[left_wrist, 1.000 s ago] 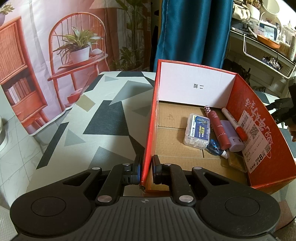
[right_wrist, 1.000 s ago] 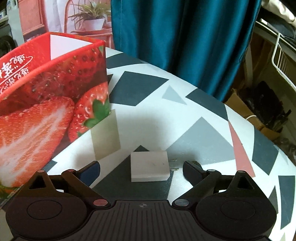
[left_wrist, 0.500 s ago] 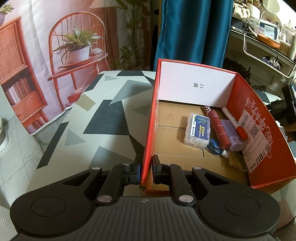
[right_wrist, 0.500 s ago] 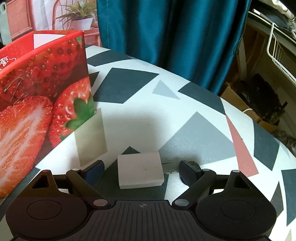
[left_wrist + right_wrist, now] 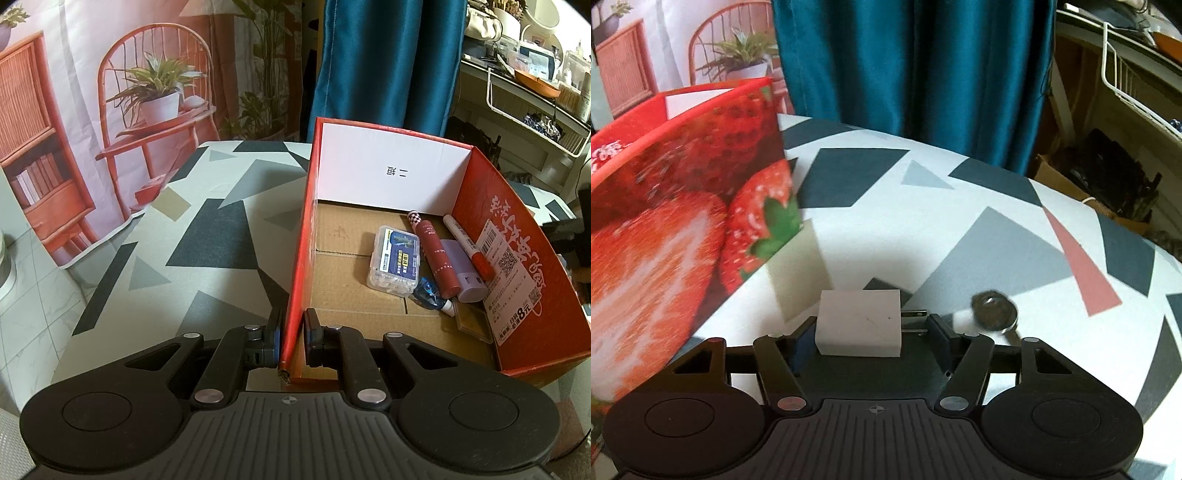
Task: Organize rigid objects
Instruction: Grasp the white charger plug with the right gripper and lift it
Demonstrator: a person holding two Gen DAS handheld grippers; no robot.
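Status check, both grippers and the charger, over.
Left gripper shut on box wall. Right gripper closing around white charger, pads not yet pressing. Key beside right finger.

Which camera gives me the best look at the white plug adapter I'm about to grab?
The right wrist view. The white plug adapter lies on the patterned table between the closing jaws of the right gripper, its metal prongs pointing right. The left wrist view shows none of it, only the red box and its contents.

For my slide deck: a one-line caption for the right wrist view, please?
Right gripper closing around a white plug adapter beside the strawberry box.
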